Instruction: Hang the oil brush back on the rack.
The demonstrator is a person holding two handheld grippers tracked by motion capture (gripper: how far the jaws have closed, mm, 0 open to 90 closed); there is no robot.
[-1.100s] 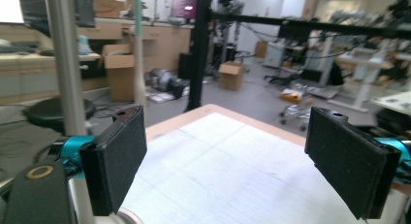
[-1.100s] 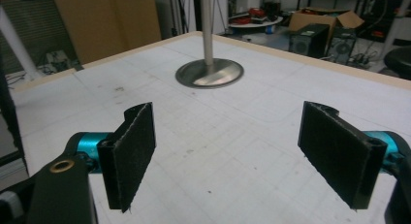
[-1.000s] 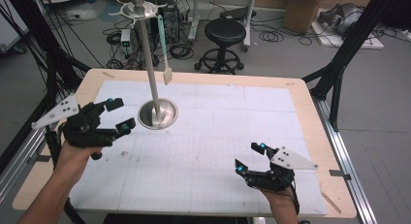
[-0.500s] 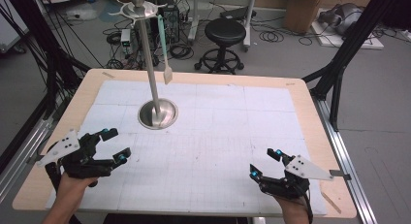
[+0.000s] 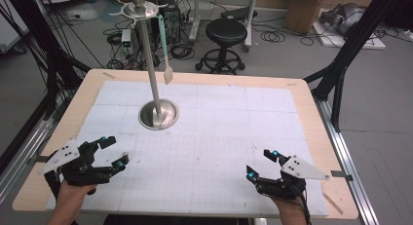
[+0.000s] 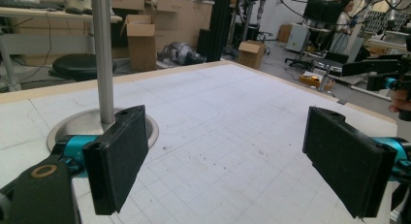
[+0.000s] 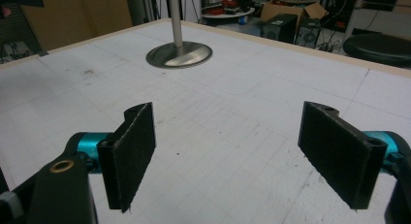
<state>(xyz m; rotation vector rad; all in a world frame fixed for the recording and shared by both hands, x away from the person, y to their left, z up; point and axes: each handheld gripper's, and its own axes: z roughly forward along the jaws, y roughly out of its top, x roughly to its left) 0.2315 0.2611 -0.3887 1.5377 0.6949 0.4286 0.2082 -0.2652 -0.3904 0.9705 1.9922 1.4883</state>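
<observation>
A tall metal stand [image 5: 152,74] rises from a round base [image 5: 158,115] at the back left of the white gridded mat [image 5: 219,122]. A spatula with a green handle [image 5: 164,45] hangs from the hooks at its top. My left gripper [image 5: 113,151] is open and holds nothing, near the front left edge, well short of the base. My right gripper [image 5: 262,164] is open and holds nothing at the front right. The left gripper view has my open left gripper [image 6: 232,161] facing the stand's base [image 6: 72,124] and pole [image 6: 102,54]. In the right gripper view my open right gripper [image 7: 228,151] faces the base [image 7: 179,54] far off.
A wooden table [image 5: 316,122] carries the mat, with a bare rim all round. A black stool [image 5: 226,32], cables and cardboard boxes [image 5: 302,8] lie on the floor beyond the far edge. Black frame posts [image 5: 350,45] flank the table.
Both grippers have drawn back toward the near edge of the table. The left one left its place beside the stand's base. Both stayed open.
</observation>
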